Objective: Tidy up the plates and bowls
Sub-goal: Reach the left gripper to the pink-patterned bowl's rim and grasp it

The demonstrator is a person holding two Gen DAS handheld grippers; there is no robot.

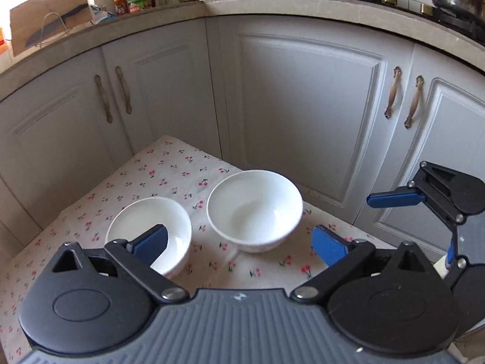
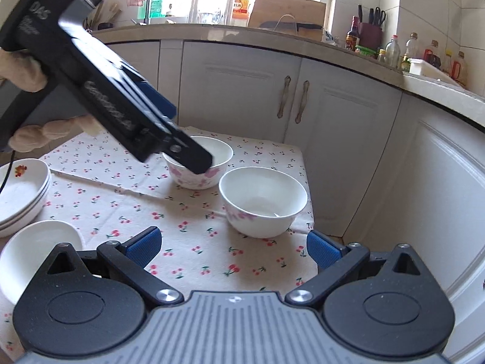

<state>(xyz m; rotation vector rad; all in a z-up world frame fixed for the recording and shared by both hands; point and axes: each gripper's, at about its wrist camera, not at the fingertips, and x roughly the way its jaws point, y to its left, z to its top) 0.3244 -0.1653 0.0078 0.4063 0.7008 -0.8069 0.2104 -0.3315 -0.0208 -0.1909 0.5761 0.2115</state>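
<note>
Two white bowls apart on the cherry-print cloth (image 2: 188, 212), near bowl (image 2: 263, 201) just ahead of the wide-open, empty right gripper (image 2: 233, 250), far bowl (image 2: 198, 162) under the left gripper (image 1: 239, 244), likewise spread and empty; right nearer.

Plate stack (image 2: 18, 194) cut by left edge; left claw (image 2: 194, 157) hides far bowl (image 2: 198, 163) rim.

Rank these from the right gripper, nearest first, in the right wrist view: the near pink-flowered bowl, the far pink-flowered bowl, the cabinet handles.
From the right gripper:
1. Near bowl, just ahead, slightly right, by the table's right edge.
2. Far bowl, behind it to the left, under the left gripper.
3. Cabinet handles, beyond the table.
</note>
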